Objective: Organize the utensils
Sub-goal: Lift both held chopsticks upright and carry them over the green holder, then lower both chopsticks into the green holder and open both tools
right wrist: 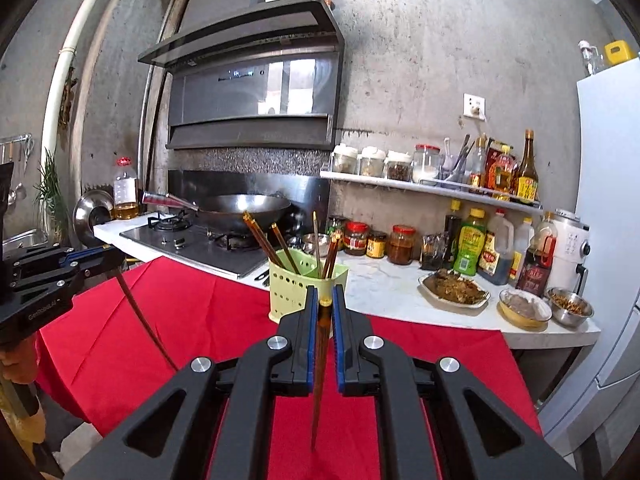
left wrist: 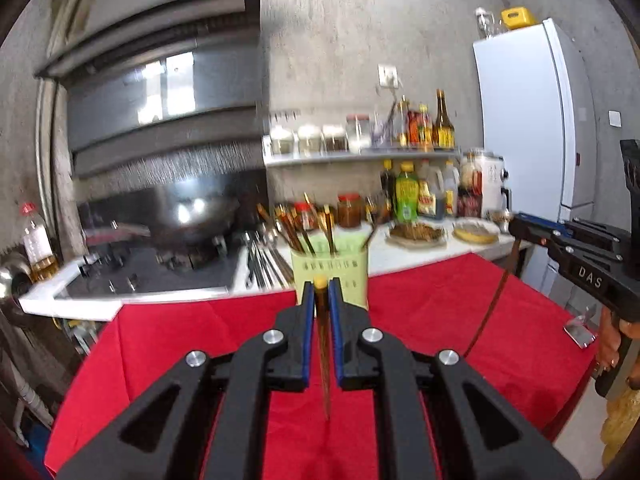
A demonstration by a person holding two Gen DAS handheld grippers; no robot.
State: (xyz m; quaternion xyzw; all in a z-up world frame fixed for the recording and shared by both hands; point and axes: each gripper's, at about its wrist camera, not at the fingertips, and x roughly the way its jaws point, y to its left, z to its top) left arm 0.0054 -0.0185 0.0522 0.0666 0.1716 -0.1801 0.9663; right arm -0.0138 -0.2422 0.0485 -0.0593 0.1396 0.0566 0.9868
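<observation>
A pale green utensil holder (left wrist: 331,274) (right wrist: 298,288) stands at the far edge of the red tablecloth with several brown chopsticks in it. My left gripper (left wrist: 320,292) is shut on a brown chopstick (left wrist: 325,360) that hangs point down, just in front of the holder. My right gripper (right wrist: 325,300) is shut on another brown chopstick (right wrist: 319,376), also point down, close in front of the holder. The right gripper shows in the left wrist view (left wrist: 516,228) with its chopstick (left wrist: 490,308). The left gripper shows in the right wrist view (right wrist: 108,256) with its chopstick (right wrist: 140,312).
The red-covered table (right wrist: 208,312) meets a white counter (right wrist: 384,284) with a gas stove and wok (right wrist: 244,204), jars, sauce bottles and dishes of food (right wrist: 454,284). More utensils (left wrist: 264,256) lie on the counter behind the holder. A white fridge (left wrist: 528,120) stands at right.
</observation>
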